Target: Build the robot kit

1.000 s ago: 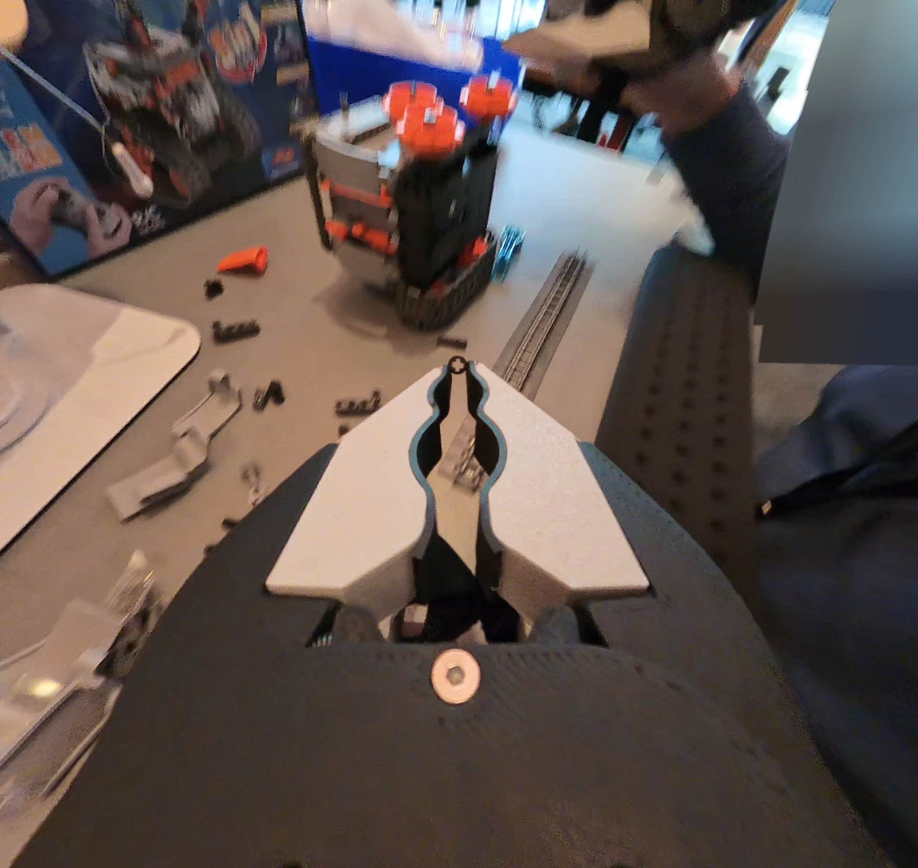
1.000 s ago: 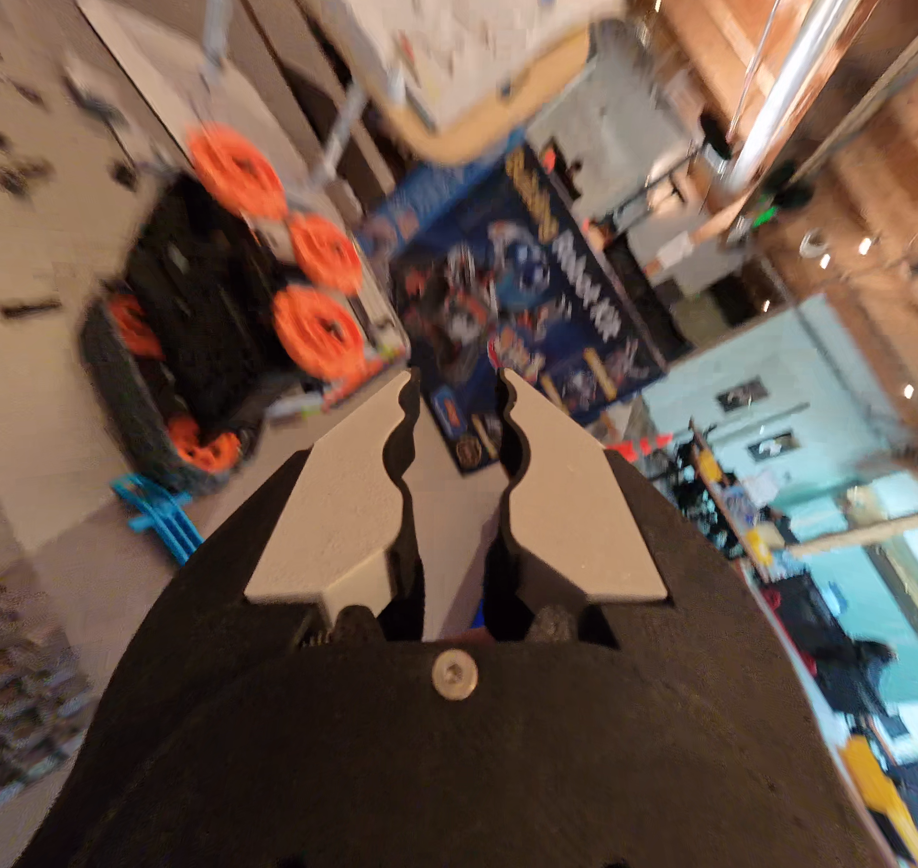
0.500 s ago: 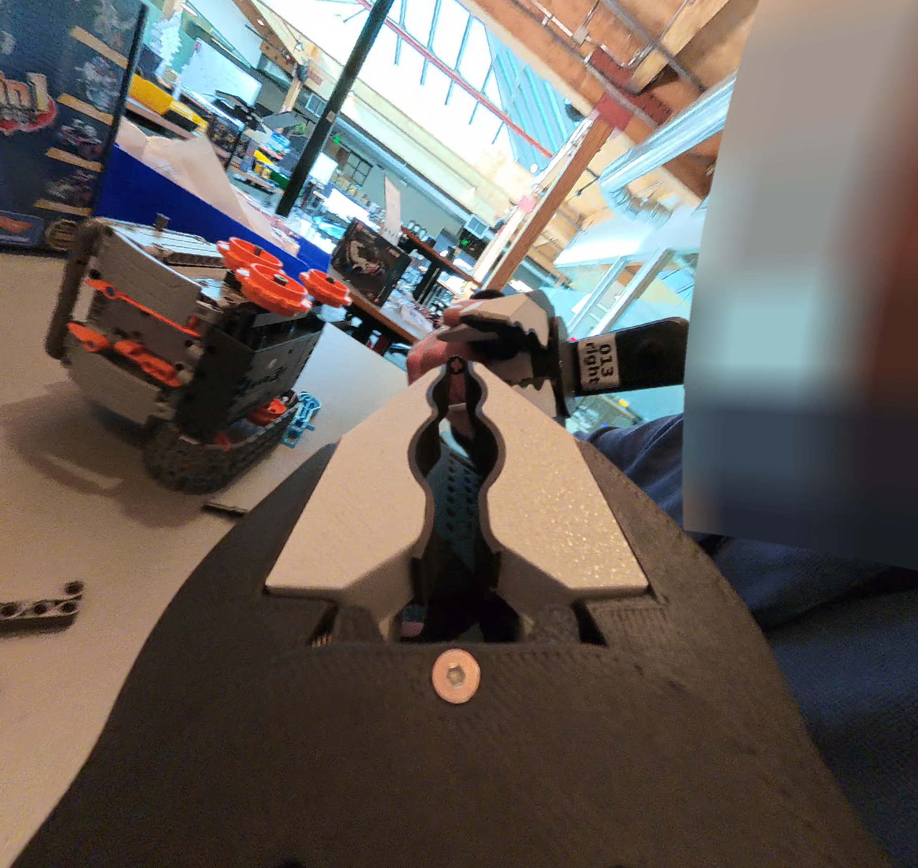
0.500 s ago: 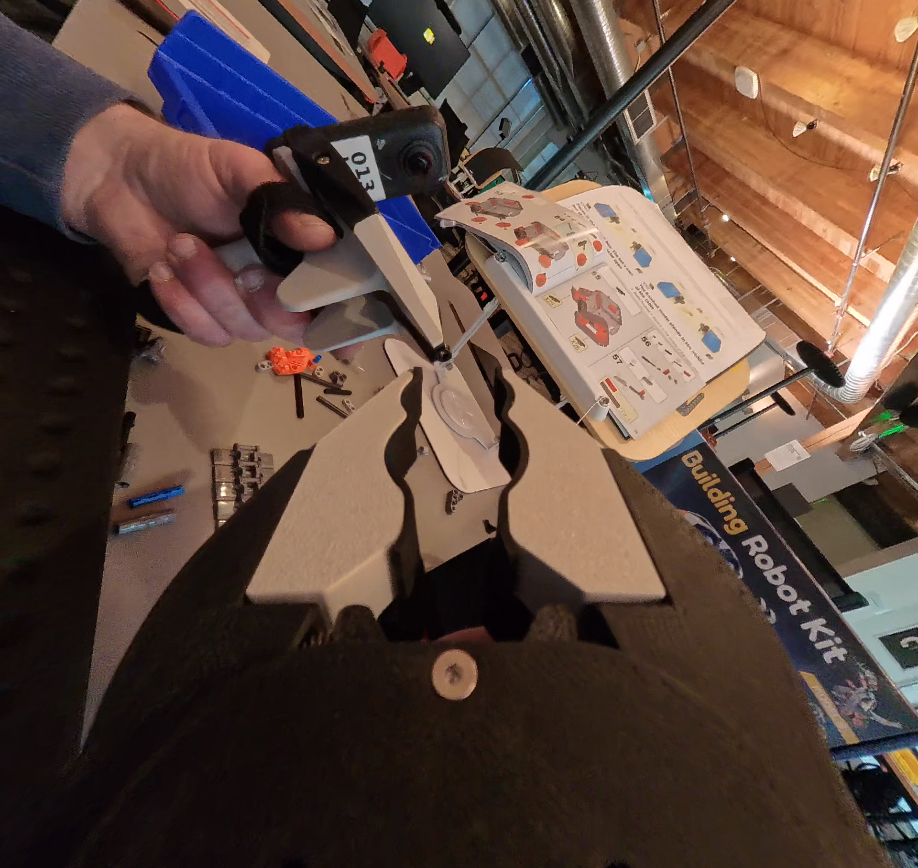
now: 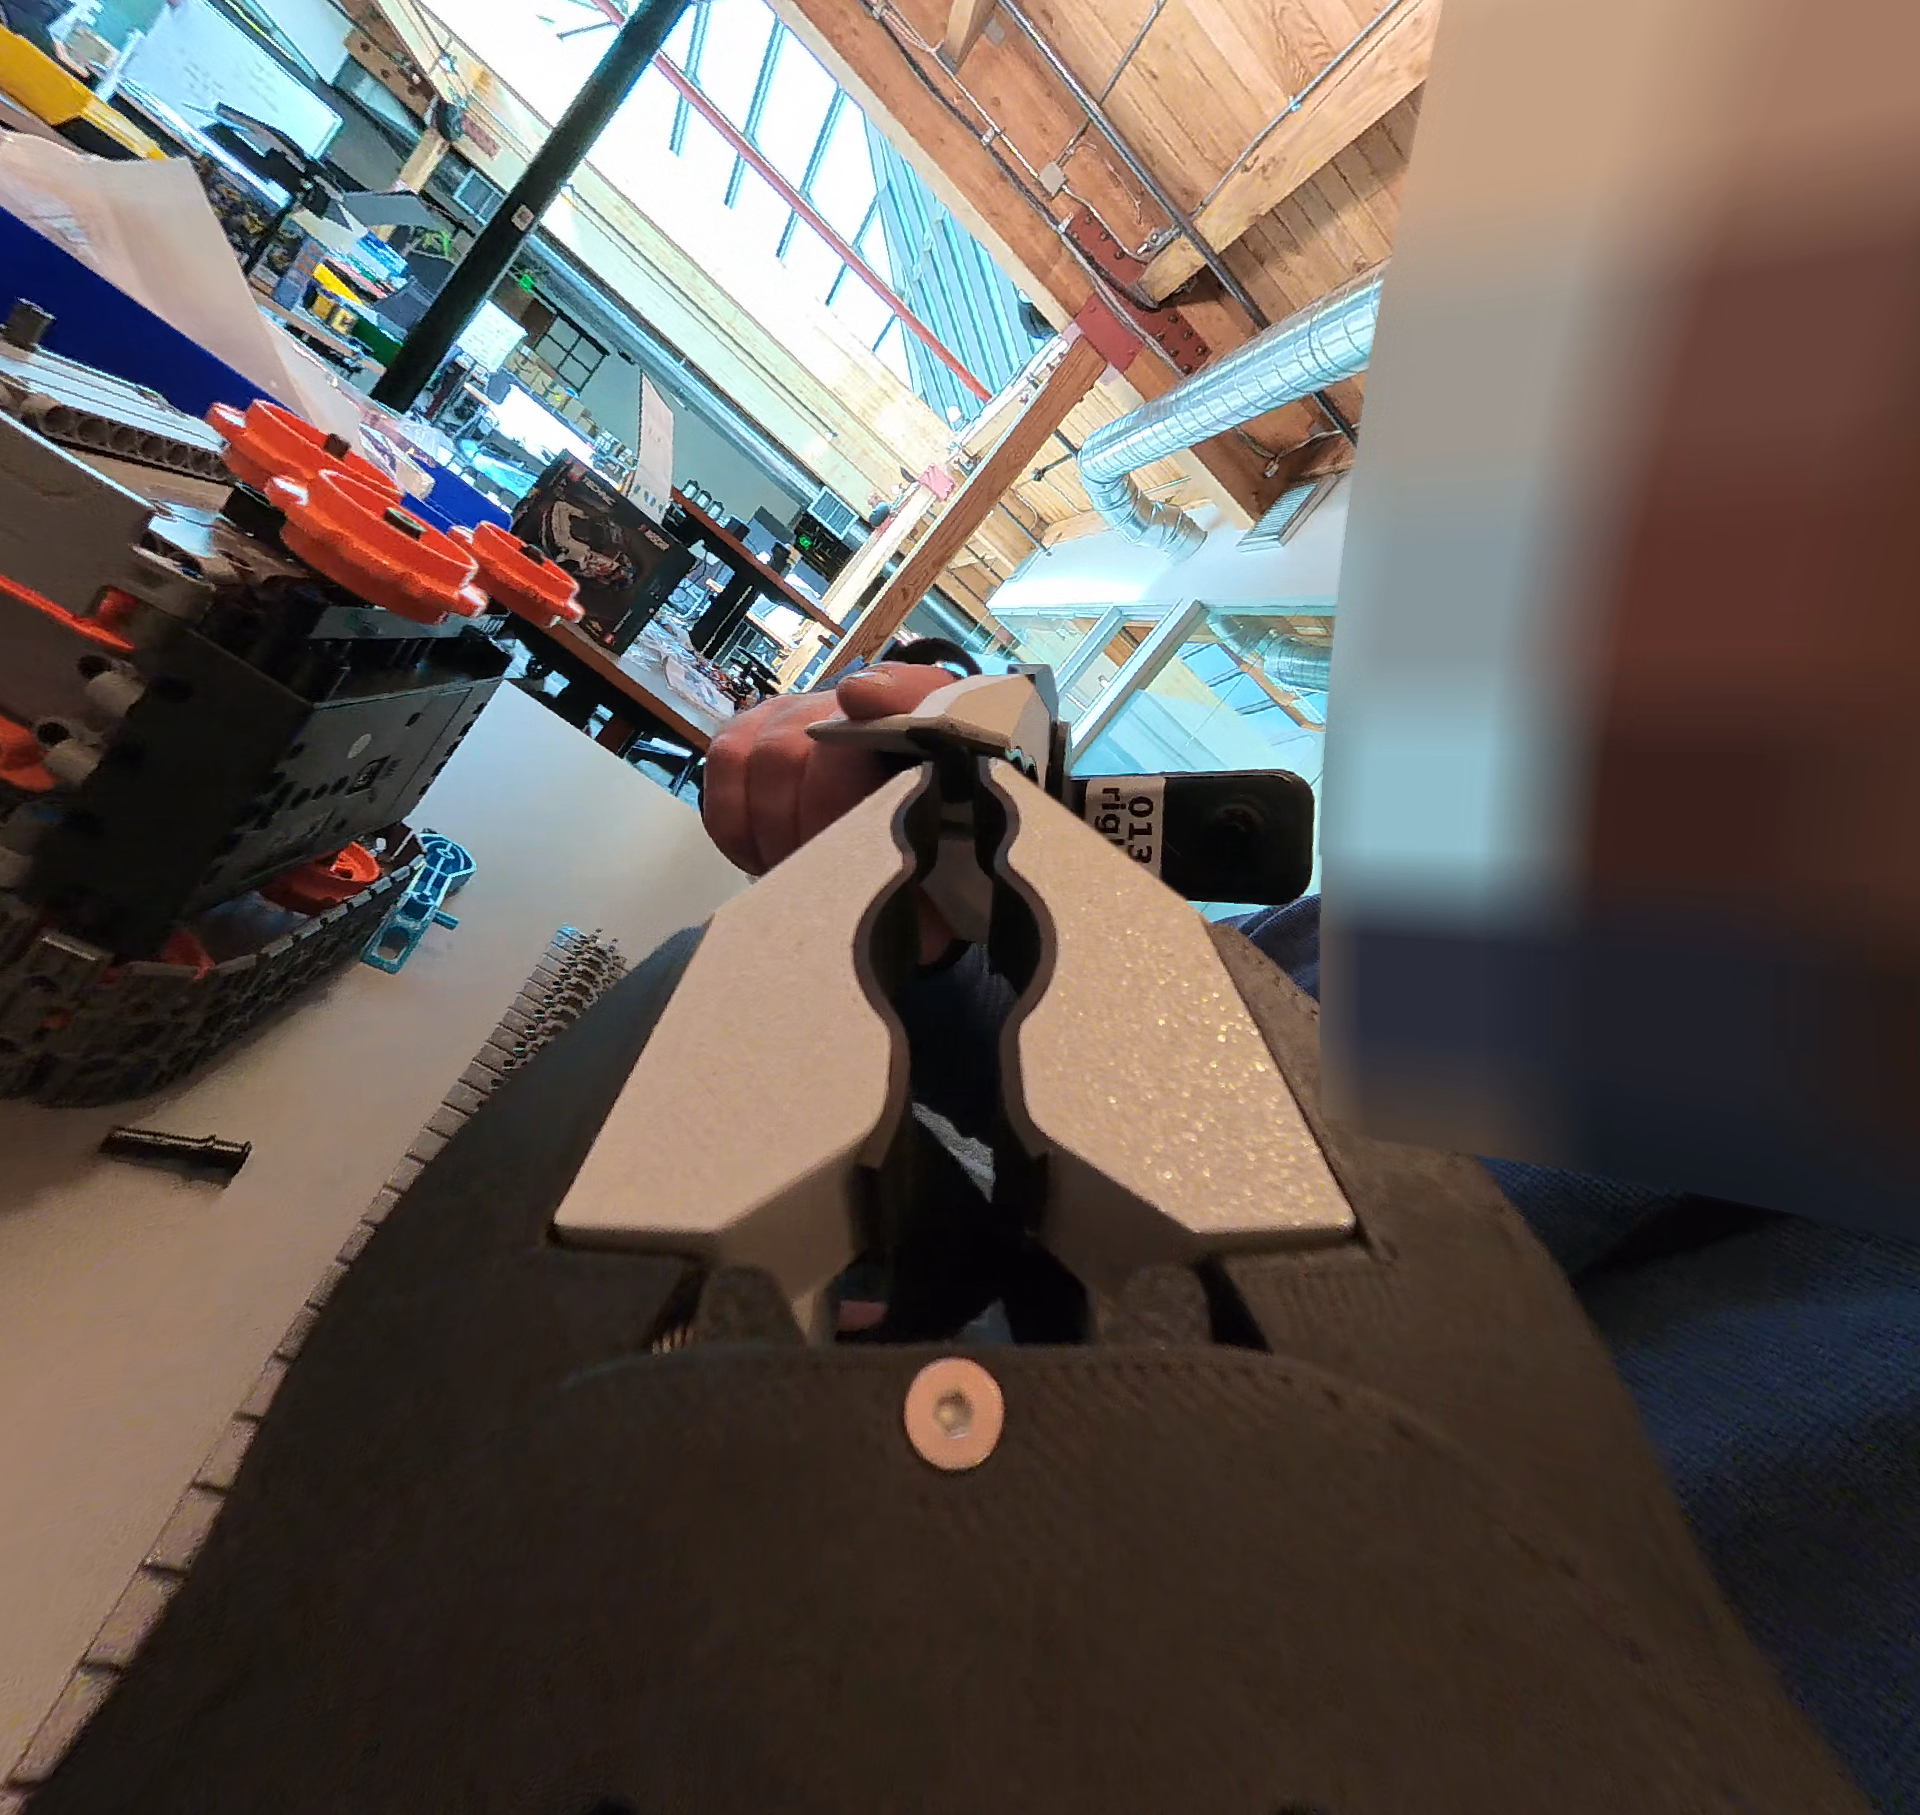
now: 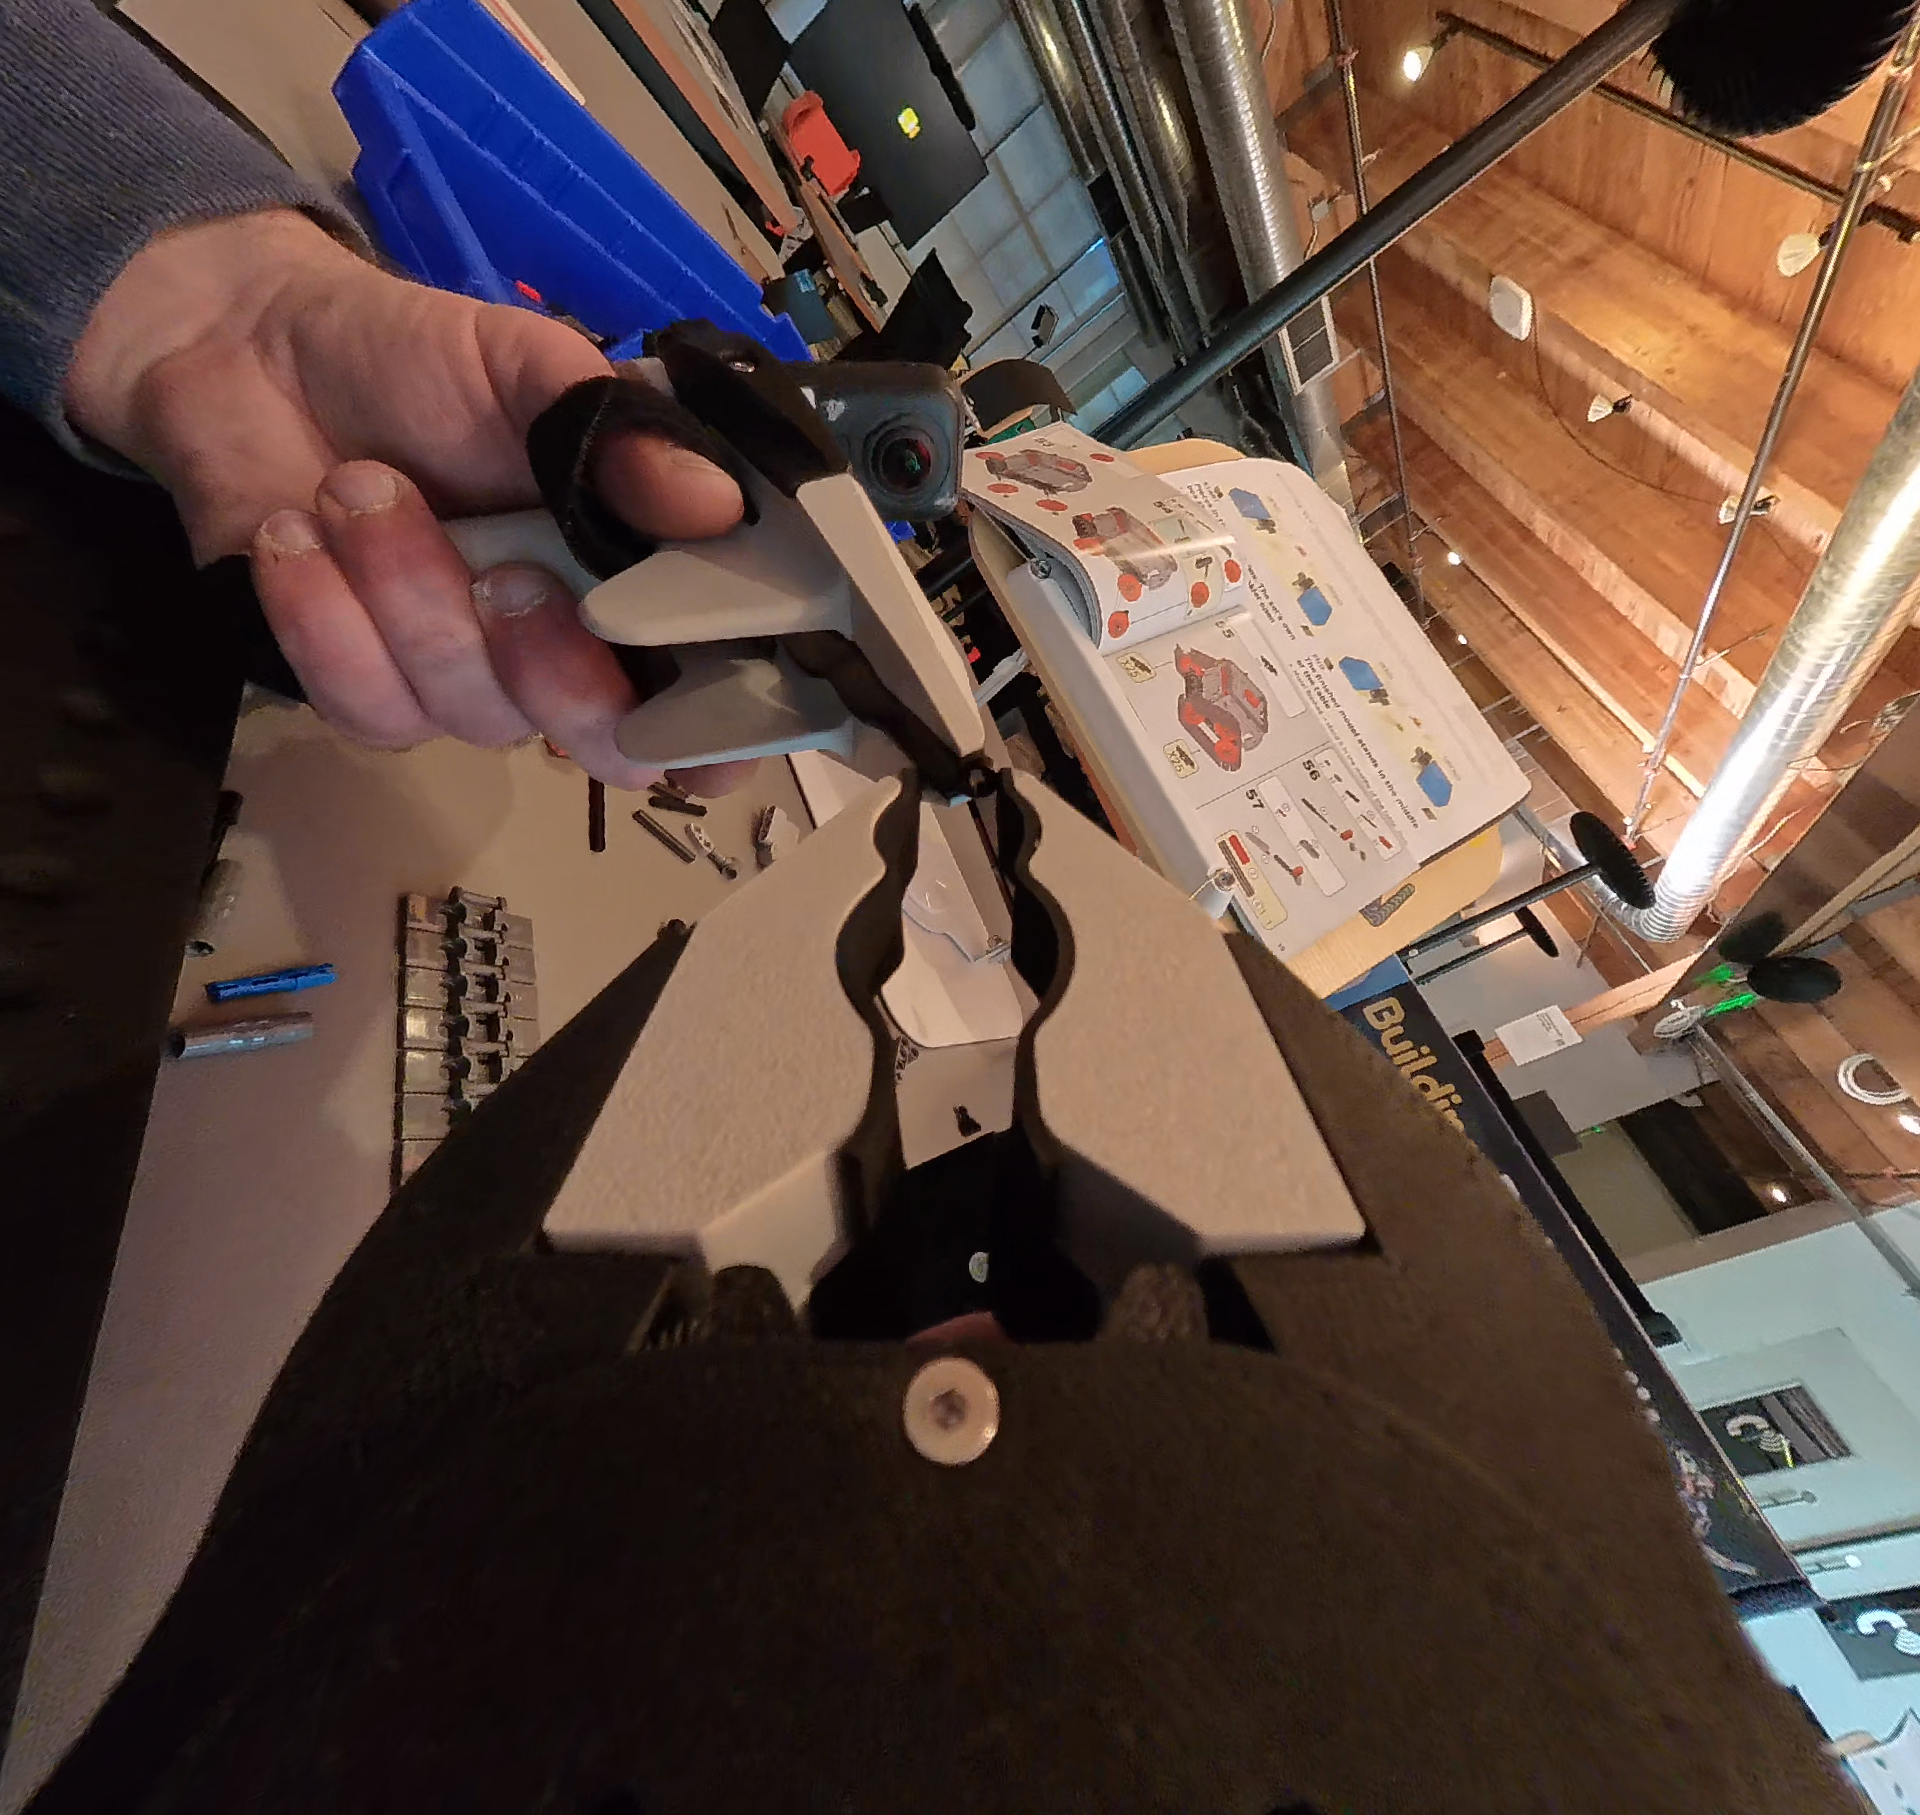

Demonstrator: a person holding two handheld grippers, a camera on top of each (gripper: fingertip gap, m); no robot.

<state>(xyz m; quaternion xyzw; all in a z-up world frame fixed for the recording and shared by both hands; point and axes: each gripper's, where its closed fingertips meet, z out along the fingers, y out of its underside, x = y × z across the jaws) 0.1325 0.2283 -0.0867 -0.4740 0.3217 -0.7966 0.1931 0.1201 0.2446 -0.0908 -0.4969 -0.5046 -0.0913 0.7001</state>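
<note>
In the left wrist view, a tracked model [image 5: 260, 757] with orange discs on top stands at the far left on the worktop [image 5: 156, 1350]. A black pin [image 5: 177, 1147] lies just in front of it and a blue part [image 5: 426, 892] against its tread. A track strip [image 5: 520, 1017] runs along beside the left hand-held gripper [image 5: 951, 778]. This gripper's fingers are drawn together, and something dark sits at their tips. Just past the tips, a hand [image 5: 790, 778] holds the other gripper nose to nose with it, above the worktop's edge.

In the right wrist view, the other hand [image 6: 416, 518] is at the left, gripping the left gripper in front of a blue bin [image 6: 540, 176]. Below it on the worktop lie a blue rod [image 6: 270, 981], a grey rod [image 6: 244, 1033] and a row of track links [image 6: 462, 1017].

At centre, the left gripper's tips pinch a small black piece [image 6: 977, 781]. The piece sits right between the tips of the right hand-held gripper [image 6: 956, 783]. Those fingers stand a little apart around it, and whether they press on it cannot be told. To the right, an open booklet [image 6: 1247, 674] rests on a stand.
</note>
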